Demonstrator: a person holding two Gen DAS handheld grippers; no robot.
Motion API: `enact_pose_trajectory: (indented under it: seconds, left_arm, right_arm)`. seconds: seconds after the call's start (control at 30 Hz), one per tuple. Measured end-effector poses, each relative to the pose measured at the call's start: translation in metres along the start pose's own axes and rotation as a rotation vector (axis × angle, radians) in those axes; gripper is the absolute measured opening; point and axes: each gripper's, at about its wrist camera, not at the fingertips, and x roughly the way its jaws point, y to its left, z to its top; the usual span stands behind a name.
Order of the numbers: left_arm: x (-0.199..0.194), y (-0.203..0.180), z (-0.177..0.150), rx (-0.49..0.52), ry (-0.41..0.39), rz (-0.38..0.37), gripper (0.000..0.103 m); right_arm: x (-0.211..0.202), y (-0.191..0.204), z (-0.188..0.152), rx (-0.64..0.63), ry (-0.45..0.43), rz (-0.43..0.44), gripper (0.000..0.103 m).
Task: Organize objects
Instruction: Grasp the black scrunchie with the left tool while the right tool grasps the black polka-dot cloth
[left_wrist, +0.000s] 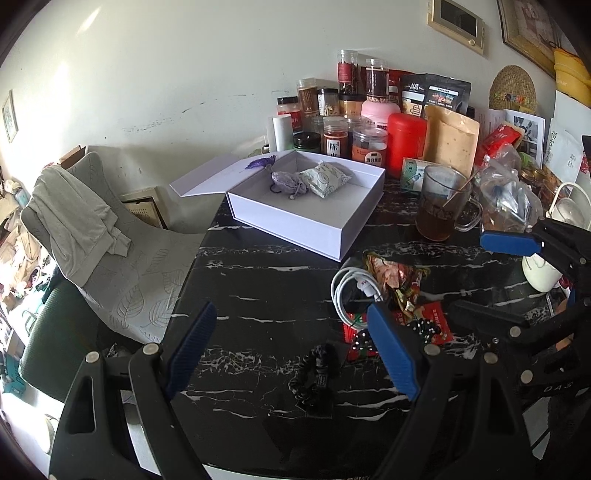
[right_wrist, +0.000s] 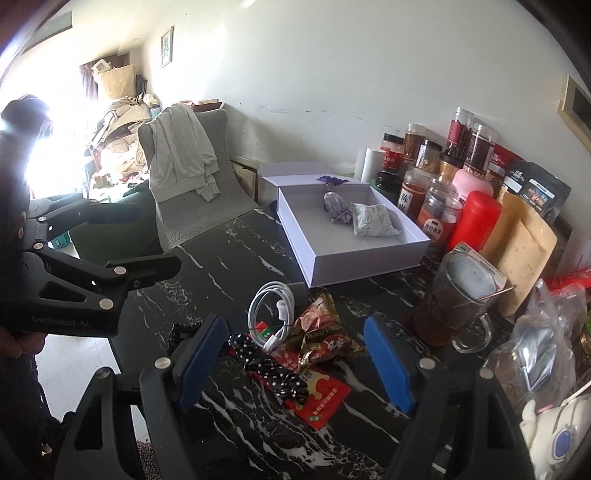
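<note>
An open white box (left_wrist: 332, 225) (right_wrist: 332, 254) on the black marble table holds a purple sachet (left_wrist: 288, 182) (right_wrist: 338, 210) and a white sachet (left_wrist: 325, 179) (right_wrist: 373, 219). Loose items lie in front of it: a coiled white cable (left_wrist: 351, 288) (right_wrist: 271, 306), a snack wrapper (left_wrist: 397, 278) (right_wrist: 321, 332), a red packet (left_wrist: 436, 321) (right_wrist: 321, 398), a polka-dot hair tie (right_wrist: 266, 365) and a black scrunchie (left_wrist: 314, 373). My left gripper (left_wrist: 295, 347) is open above the scrunchie. My right gripper (right_wrist: 295, 362) is open above the hair tie and packet.
Jars, a red canister (left_wrist: 406, 142) and pouches crowd the back by the wall. A glass mug of tea (left_wrist: 441, 203) (right_wrist: 454, 302) stands right of the box. Plastic bags and a white mug (left_wrist: 541, 273) lie far right. A draped chair (left_wrist: 122, 258) stands at the table's left edge.
</note>
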Motion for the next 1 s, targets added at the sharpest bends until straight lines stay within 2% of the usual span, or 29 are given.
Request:
enact_pose_trajectory:
  seconds: [0.33,0.47,0.63,0.8,1.0]
  left_arm:
    - [0.051,0.003,-0.037,-0.020,0.088,-0.034,0.083]
    - [0.068,0.001,-0.048,-0.006,0.112,-0.004,0.083]
    - [0.082,0.001,-0.061,-0.012,0.135,-0.028,0.083]
    - [0.093,-0.004,-0.070,0.030,0.140,-0.022,0.083]
    - [0.107,-0.006,-0.076,0.029,0.174,-0.070,0.083]
  right_arm:
    - [0.031,0.001,-0.025,-0.011,0.054,0.061,0.078]
    - [0.044,-0.001,-0.034,-0.007,0.076,0.076,0.078]
    - [0.060,-0.003,-0.043,-0.016,0.098,0.100,0.078]
    - [0.074,-0.005,-0.049,-0.025,0.116,0.110,0.078]
    - [0.087,-0.003,-0.056,-0.023,0.145,0.128,0.078]
